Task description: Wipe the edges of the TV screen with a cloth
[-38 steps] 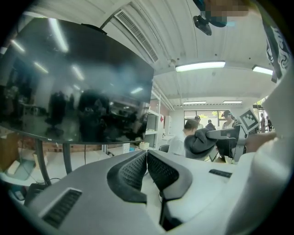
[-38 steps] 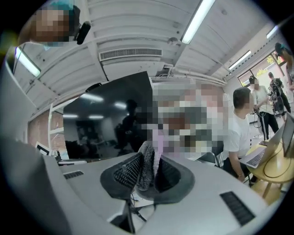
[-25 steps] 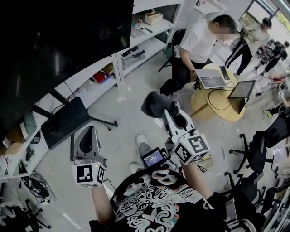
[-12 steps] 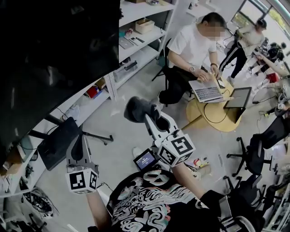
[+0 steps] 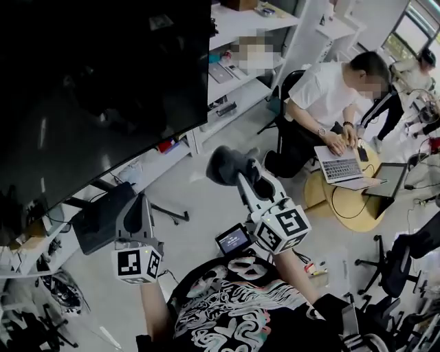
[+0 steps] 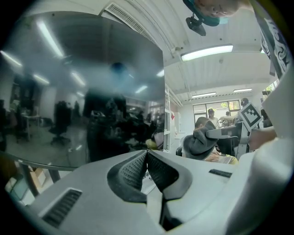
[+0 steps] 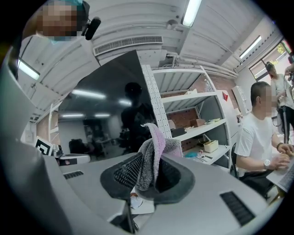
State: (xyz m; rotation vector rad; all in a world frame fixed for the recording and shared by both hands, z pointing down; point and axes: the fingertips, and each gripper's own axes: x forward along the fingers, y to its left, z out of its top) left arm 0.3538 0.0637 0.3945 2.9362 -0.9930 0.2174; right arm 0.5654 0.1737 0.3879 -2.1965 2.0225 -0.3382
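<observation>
Bright ceiling strips (fisheye-warped edges)

TV screen [image 5: 89,89]: top and left side cut off by the head view's edge.
Cloth [image 7: 154,147]: lower end hidden between the fingers [image 7: 128,172] of the right gripper [image 7: 149,167].
Shelf [image 5: 234,20]: items too small to identify.
Small display [image 5: 234,240]: contents too small to read.

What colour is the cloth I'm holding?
The cloth is grey with a pink side, clearest in the right gripper view.
</observation>
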